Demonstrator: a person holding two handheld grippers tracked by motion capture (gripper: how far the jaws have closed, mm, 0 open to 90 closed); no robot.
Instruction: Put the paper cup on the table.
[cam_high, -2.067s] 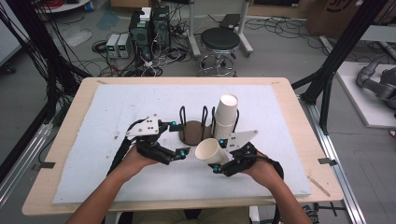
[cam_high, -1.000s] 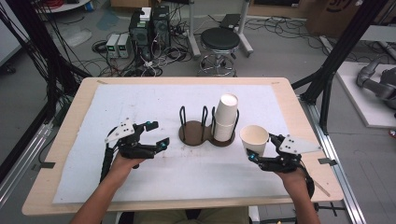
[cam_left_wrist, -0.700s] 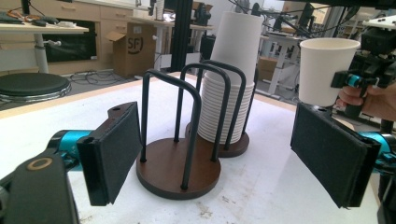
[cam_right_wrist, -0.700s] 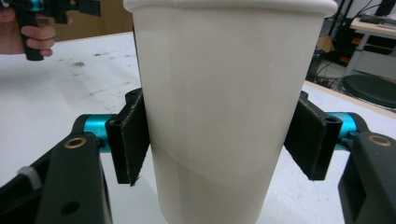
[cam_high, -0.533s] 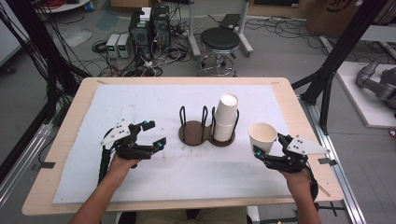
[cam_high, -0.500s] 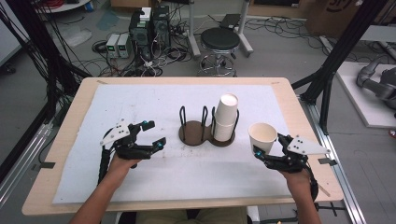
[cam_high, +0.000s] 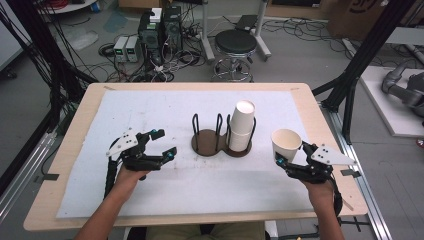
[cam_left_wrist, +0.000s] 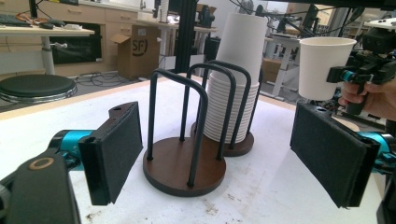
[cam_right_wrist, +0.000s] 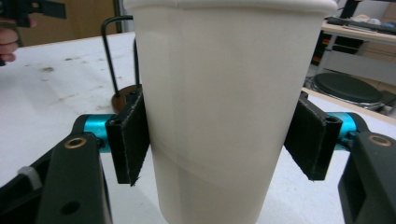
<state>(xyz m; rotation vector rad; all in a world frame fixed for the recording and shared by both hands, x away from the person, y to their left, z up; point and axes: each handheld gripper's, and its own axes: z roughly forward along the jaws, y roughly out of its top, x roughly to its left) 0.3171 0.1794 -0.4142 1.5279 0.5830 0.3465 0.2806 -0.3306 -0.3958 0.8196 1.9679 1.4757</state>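
Cup (cam_right_wrist: 224, 107) upright between right claw (cam_right_wrist: 224, 135) pads

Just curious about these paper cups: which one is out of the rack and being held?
The single cup at the table's right side, clamped upright in the right gripper; the other cups sit stacked upside down in the rack.

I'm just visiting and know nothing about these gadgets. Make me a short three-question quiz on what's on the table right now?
1. True or false: the right gripper holds a single paper cup upright, mouth up.
2. Where is the cup stack? A) in the right ring of the holder B) in its left ring C) lying on the table mat
3. Fill in: the jaws of the left gripper stand ____ with nothing between them.

Key
1. True: its jaws sit against the cup's sides.
2. A; the left ring holds nothing.
3. Open.
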